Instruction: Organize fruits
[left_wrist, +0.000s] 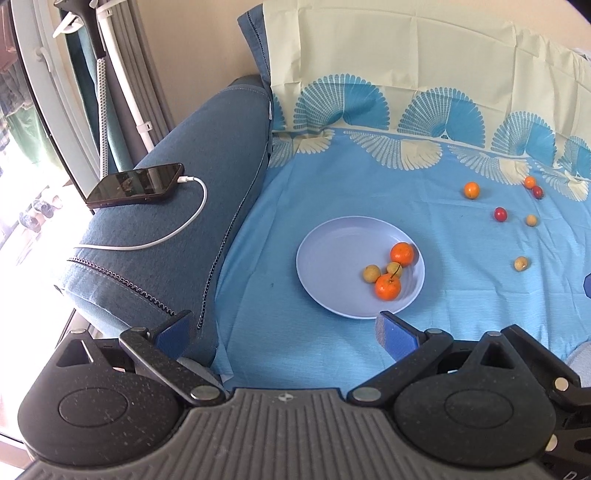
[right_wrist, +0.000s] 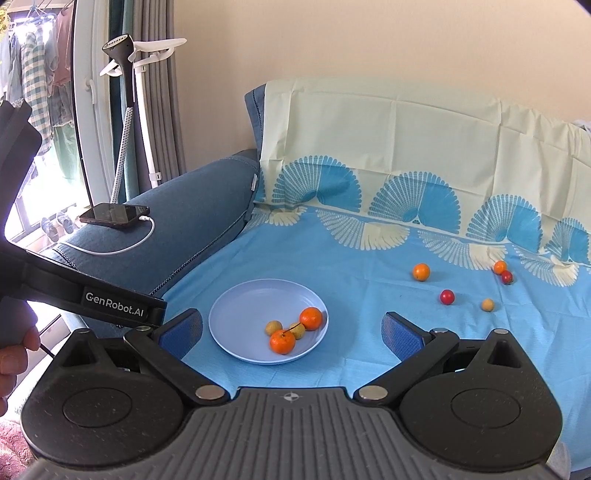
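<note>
A pale blue plate (left_wrist: 332, 254) (right_wrist: 240, 310) lies on the blue sheet and holds two oranges (left_wrist: 388, 287) (right_wrist: 282, 341) and two small yellow fruits (left_wrist: 371, 273) (right_wrist: 273, 328). Loose on the sheet to the right are an orange (left_wrist: 472, 189) (right_wrist: 421, 272), a red fruit (left_wrist: 500, 214) (right_wrist: 447, 296), a small yellow fruit (left_wrist: 531, 220) (right_wrist: 487, 305), and an orange-and-red pair (left_wrist: 533, 186) (right_wrist: 503, 270). Another yellow fruit (left_wrist: 521, 263) shows only in the left wrist view. My left gripper (left_wrist: 286, 332) is open just short of the plate. My right gripper (right_wrist: 291, 334) is open, with the plate seen between its fingers.
A phone (left_wrist: 136, 184) (right_wrist: 114, 214) on a white charging cable (left_wrist: 177, 229) rests on the blue sofa arm (left_wrist: 177, 258) at the left. A cream and blue cover (right_wrist: 406, 147) drapes the backrest. A garment steamer stand (right_wrist: 125, 92) is by the window. A hand (right_wrist: 14, 354) holds the left gripper's body (right_wrist: 92, 299).
</note>
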